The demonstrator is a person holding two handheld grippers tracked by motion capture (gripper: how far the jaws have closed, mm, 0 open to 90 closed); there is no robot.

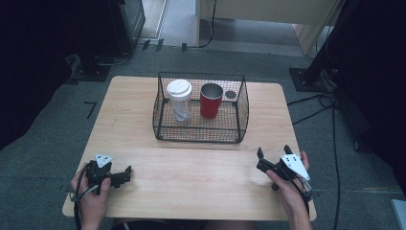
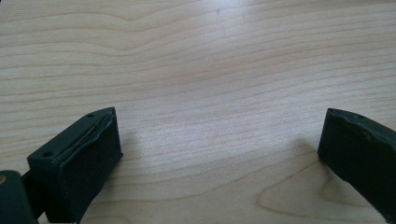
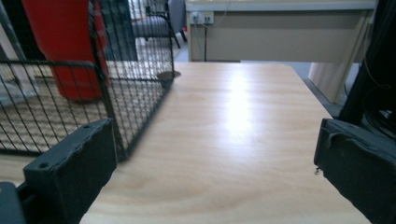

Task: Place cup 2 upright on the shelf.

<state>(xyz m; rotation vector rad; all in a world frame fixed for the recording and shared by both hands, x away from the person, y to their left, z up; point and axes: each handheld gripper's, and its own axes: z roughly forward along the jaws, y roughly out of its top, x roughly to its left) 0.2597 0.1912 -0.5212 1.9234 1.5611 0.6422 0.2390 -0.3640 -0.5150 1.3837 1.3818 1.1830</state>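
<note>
- My right gripper (image 1: 274, 153) sits at the near right of the table (image 1: 143, 120), jaws spread wide, nothing between them; it is the one nearest the wire basket (image 1: 242, 112).
- My left gripper (image 1: 125, 174) rests at the near left, jaws also wide apart and empty, aimed at bare wood in the left gripper view.
- The basket stands at the table's far middle, well apart from both grippers. Inside: a red cup (image 1: 211, 100) on the right, upright and open-topped, and a clear cup with a white lid (image 1: 179, 98) just beside it on the left.
- In the right gripper view the basket's near corner (image 3: 109, 100) is just ahead of my left-hand jaw, and the red cup (image 3: 60, 42) shows behind the mesh.
- Red cup, my guess: stiff walls, smooth and maybe metal, so slippery. I'd take it on the rim, one jaw inside and one outside, or across the body from above. Cannot tell if it is filled.
- Clear cup, my guess: light thin plastic that flexes when squeezed, and the lid could pop. Grip it below the lid, gently.
- Basket: light and rigid; a top wire gives a sure bite. Its high walls force a reach from above.
</note>
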